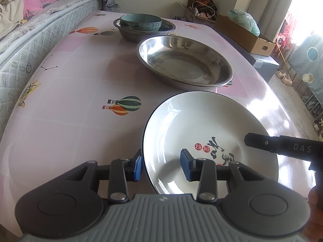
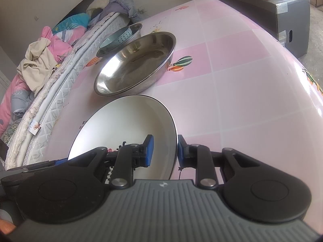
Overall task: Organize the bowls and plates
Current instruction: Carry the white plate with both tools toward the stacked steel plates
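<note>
A white plate (image 1: 201, 125) (image 2: 125, 125) with a black rim and black calligraphy lies near the front of the pink table (image 1: 70, 100). My left gripper (image 1: 161, 166) straddles the plate's left rim. One blue pad is outside against the rim, and the other hangs apart over the plate's inside, so it is open. My right gripper (image 2: 165, 151) is shut on the plate's right rim, and its finger (image 1: 262, 143) also shows in the left wrist view. Behind the plate stands a wide steel basin (image 1: 181, 60) (image 2: 137, 64). Farther back, a teal bowl (image 1: 141, 21) (image 2: 119, 38) sits inside a steel bowl (image 1: 129, 34).
A mattress (image 1: 40, 30) piled with clothes (image 2: 40, 64) runs along the table's left side. A cardboard box (image 1: 248, 38) rests on a grey box (image 2: 290, 20) past the far right corner. The table's right edge drops to the floor.
</note>
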The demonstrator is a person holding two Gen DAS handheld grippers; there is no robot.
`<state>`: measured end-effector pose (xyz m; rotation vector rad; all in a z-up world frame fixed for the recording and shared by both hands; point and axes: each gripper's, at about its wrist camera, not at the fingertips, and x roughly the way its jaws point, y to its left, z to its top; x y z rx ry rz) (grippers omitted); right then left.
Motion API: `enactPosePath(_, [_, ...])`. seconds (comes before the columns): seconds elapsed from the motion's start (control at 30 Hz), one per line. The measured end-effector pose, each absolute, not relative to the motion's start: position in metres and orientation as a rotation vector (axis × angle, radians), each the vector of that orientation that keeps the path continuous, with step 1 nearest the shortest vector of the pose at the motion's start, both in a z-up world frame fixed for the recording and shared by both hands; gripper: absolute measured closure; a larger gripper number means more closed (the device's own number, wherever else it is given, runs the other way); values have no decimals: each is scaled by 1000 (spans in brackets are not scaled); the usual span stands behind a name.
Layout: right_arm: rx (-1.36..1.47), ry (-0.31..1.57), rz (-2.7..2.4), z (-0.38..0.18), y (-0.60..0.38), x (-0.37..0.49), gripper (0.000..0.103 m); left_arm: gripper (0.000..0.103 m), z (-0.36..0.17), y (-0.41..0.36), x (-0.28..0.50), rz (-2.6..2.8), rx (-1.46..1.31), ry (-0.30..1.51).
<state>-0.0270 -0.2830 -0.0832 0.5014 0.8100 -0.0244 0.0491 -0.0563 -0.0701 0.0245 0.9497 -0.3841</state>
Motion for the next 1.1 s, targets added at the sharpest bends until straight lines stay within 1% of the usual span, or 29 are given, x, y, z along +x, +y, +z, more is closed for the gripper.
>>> enactPosePath(0.43, [446, 794, -33, -85, -278, -27, 80, 62, -70, -62, 49, -363, 55, 933])
enactPosePath(0.73, [408, 786, -64, -85, -280, -11, 80, 62, -66, -67, 56, -370, 67, 908])
enactPosePath(1.1, [385, 766, -57, -88, -275, -21, 81, 62, -72, -65, 55, -390, 51, 935])
